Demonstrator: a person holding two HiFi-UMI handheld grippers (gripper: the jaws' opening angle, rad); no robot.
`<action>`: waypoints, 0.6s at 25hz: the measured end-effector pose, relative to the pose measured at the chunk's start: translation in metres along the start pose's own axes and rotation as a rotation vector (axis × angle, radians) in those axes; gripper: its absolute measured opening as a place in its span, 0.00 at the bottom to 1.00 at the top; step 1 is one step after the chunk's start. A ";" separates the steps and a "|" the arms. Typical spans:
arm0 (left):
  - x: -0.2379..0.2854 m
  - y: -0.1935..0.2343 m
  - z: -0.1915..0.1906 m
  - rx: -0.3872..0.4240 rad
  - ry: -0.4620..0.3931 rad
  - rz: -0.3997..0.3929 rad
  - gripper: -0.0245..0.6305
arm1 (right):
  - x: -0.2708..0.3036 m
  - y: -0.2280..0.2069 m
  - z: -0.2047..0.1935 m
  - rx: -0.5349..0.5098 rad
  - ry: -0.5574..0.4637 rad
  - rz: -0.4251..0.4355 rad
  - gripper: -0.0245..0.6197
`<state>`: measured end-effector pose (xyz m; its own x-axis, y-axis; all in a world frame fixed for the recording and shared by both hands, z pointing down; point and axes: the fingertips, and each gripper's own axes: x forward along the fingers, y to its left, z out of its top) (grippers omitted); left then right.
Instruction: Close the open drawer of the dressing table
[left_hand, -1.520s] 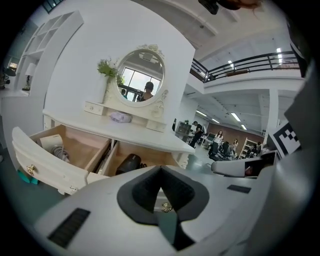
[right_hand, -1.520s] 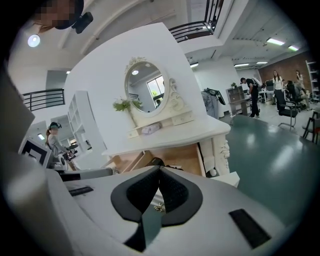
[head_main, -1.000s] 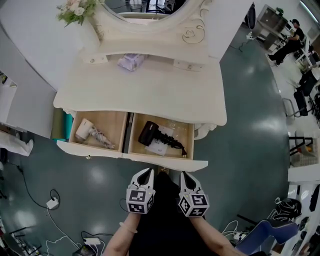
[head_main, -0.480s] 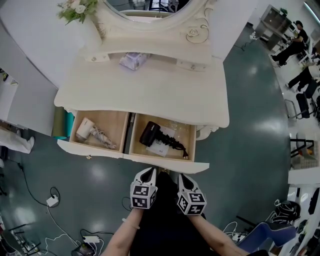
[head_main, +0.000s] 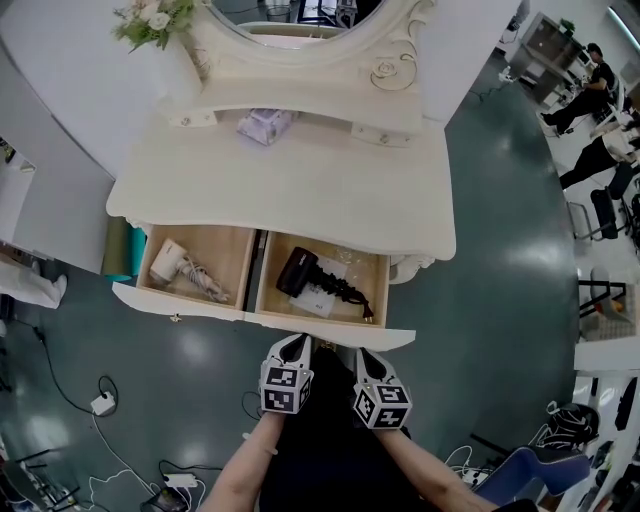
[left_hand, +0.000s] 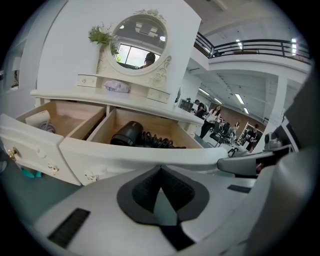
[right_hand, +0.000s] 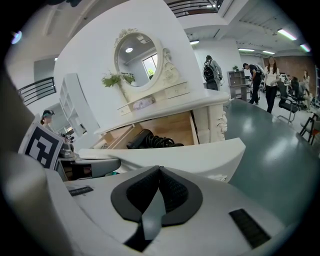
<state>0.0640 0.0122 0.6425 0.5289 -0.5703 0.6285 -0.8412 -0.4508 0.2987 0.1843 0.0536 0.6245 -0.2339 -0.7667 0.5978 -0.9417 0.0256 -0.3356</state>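
Nothing is closed yet: on the dressing table (head_main: 290, 190) I've got two drawers pulled out side by side. The left drawer (head_main: 175, 301) holds a white hair dryer (head_main: 168, 258), and the right drawer (head_main: 330, 331) holds a black hair dryer (head_main: 300, 272) with its coiled cord. So the whole push is ahead of me, as I read it.

The left gripper (head_main: 294, 344) has its jaws pressed together, tips meeting, with nothing between them. It's the same on the right gripper (head_main: 366, 353), pinched together and empty. Both sit side by side just in front of the right drawer's white front panel, noses aimed at it.

In the left gripper view the panel's rim runs right across above the jaw tips, very close, though I can't tell whether it's touching. The right one looks just short of the panel, nearer its right end.

My guess is that the right drawer goes first, with a flat shove straight in, and the left drawer is still to deal with after that
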 end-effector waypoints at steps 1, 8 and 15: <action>0.001 0.000 0.000 -0.002 0.000 0.000 0.07 | 0.000 -0.001 0.001 0.000 -0.001 0.000 0.08; 0.007 -0.001 0.005 -0.008 0.005 0.002 0.07 | 0.003 -0.006 0.005 0.005 0.000 -0.009 0.08; 0.014 0.001 0.012 -0.003 0.006 -0.008 0.07 | 0.011 -0.008 0.011 0.007 0.005 -0.015 0.08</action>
<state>0.0714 -0.0048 0.6426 0.5353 -0.5624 0.6302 -0.8369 -0.4538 0.3060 0.1920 0.0382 0.6259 -0.2210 -0.7636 0.6067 -0.9433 0.0093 -0.3320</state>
